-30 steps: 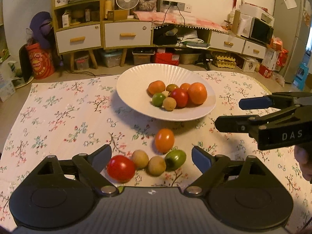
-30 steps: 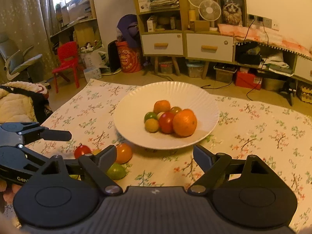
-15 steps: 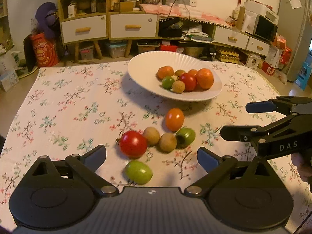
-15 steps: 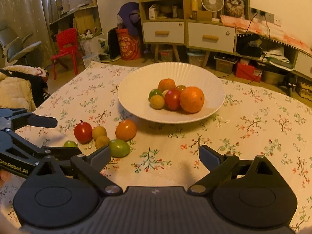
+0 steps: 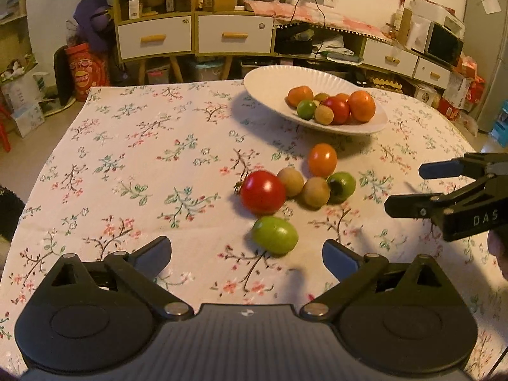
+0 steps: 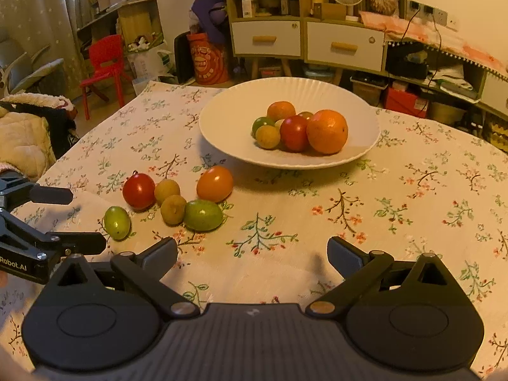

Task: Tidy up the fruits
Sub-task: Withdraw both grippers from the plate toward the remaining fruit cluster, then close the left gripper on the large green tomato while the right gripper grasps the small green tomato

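Note:
A white plate [image 5: 270,85] [image 6: 228,120] holds several fruits, among them a big orange [image 6: 327,131]. On the cloth before it lie a red tomato [image 5: 263,192], an orange tomato [image 5: 322,159], two tan round fruits [image 5: 290,181], a green tomato [image 5: 342,186] and, apart and nearest, a green oval fruit [image 5: 275,235] [image 6: 117,218]. My left gripper [image 5: 246,250] [image 6: 76,219] stands open just short of that oval fruit, touching nothing. My right gripper [image 6: 252,249] [image 5: 414,187] hovers right of the cluster; its jaws are opening with nothing between them.
A floral tablecloth [image 5: 143,158] covers the table, whose edges drop to the floor on the left and far side. Beyond stand drawers and shelves [image 5: 193,35], a red chair [image 6: 104,60] and a padded seat [image 6: 22,133] at the left.
Both grippers have drawn back from the plate and their jaws have spread wider. The green oval fruit has come into sight in front of the left gripper.

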Demonstrator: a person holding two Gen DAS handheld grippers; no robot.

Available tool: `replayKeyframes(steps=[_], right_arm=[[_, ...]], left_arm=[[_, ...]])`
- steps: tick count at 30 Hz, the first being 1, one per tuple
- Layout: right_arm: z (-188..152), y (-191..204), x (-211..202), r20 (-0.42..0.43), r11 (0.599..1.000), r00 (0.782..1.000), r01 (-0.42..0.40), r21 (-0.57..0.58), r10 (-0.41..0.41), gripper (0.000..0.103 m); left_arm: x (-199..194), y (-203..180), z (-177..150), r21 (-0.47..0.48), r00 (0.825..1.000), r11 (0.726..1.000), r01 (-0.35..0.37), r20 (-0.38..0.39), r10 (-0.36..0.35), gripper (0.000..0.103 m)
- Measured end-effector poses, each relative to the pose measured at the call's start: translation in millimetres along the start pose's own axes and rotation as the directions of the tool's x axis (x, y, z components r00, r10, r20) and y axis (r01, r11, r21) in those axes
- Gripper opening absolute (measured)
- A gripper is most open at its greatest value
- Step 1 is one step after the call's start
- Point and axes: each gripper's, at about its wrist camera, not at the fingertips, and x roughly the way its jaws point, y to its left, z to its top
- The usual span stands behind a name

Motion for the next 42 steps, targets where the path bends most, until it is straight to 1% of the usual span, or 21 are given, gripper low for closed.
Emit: replayKeyframes(steps=[6,8,11,15,17,19,23,24,28,29,31,32,34,36,42], right_arm=[[-3,2,5,-0.015,1.000,1.000,0.005,-0.008,-0.005,0.102],[-5,2,6,-0.018,1.000,1.000,0.010,-0.013,-0.010,0.102],[-6,1,8,-0.022,1.000,1.000,0.018,-0.016,-0.018,0.102],[-8,0,10,-0.027,1.000,0.999,0.022,-0.012,-0.022,0.102],[-9,1,11,-0.030,1.000,0.999,0.025,-0.015,-0.025,0.102],[-10,1,12,-0.033,0.999,0.999,0.027,-0.019,-0.028,0.102],[-12,4,14,-0.027,0.998,0.999,0.040,-0.046,-0.041,0.102],[-12,5,14,-0.024,0.998,0.999,0.042,-0.051,-0.043,0.102],[-13,6,16,-0.019,0.998,0.999,0.041,-0.057,-0.042,0.102],[-13,7,16,-0.017,0.997,0.999,0.042,-0.059,-0.043,0.103],[-13,7,17,-0.014,0.997,0.999,0.044,-0.063,-0.045,0.103],[-13,8,18,-0.013,0.997,0.999,0.046,-0.065,-0.047,0.103],[-13,9,18,-0.007,0.996,0.999,0.050,-0.073,-0.051,0.103],[-13,10,19,-0.002,0.996,0.999,0.053,-0.078,-0.053,0.103],[-13,13,22,0.019,0.995,0.999,0.049,-0.088,-0.047,0.103]], left_arm=[[7,1,-5,0.022,1.000,1.000,-0.007,0.009,0.007,0.097],[11,-1,-7,0.031,1.000,0.999,-0.018,0.004,0.017,0.097],[16,-3,-9,0.026,1.000,1.000,-0.014,-0.006,0.014,0.096],[17,-8,-10,0.039,1.000,0.999,-0.021,0.016,0.020,0.093],[18,-10,-9,0.038,1.000,0.999,-0.014,0.027,0.013,0.087],[18,-11,-7,0.040,0.999,0.999,-0.005,0.037,0.003,0.078],[18,-15,-6,0.049,0.999,0.999,0.013,0.048,-0.015,0.068],[18,-16,-6,0.051,0.998,0.998,0.020,0.050,-0.022,0.064],[17,-18,-4,0.059,0.997,0.997,0.046,0.053,-0.049,0.051],[18,-19,-4,0.059,0.997,0.997,0.052,0.053,-0.055,0.050],[19,-20,-3,0.061,0.996,0.996,0.063,0.053,-0.067,0.042],[19,-20,-3,0.062,0.996,0.996,0.067,0.053,-0.070,0.040],[19,-20,-2,0.059,0.996,0.995,0.075,0.053,-0.078,0.030],[19,-20,-2,0.052,0.995,0.995,0.081,0.051,-0.083,0.025],[18,-19,-2,0.034,0.995,0.996,0.083,0.049,-0.085,0.024]])
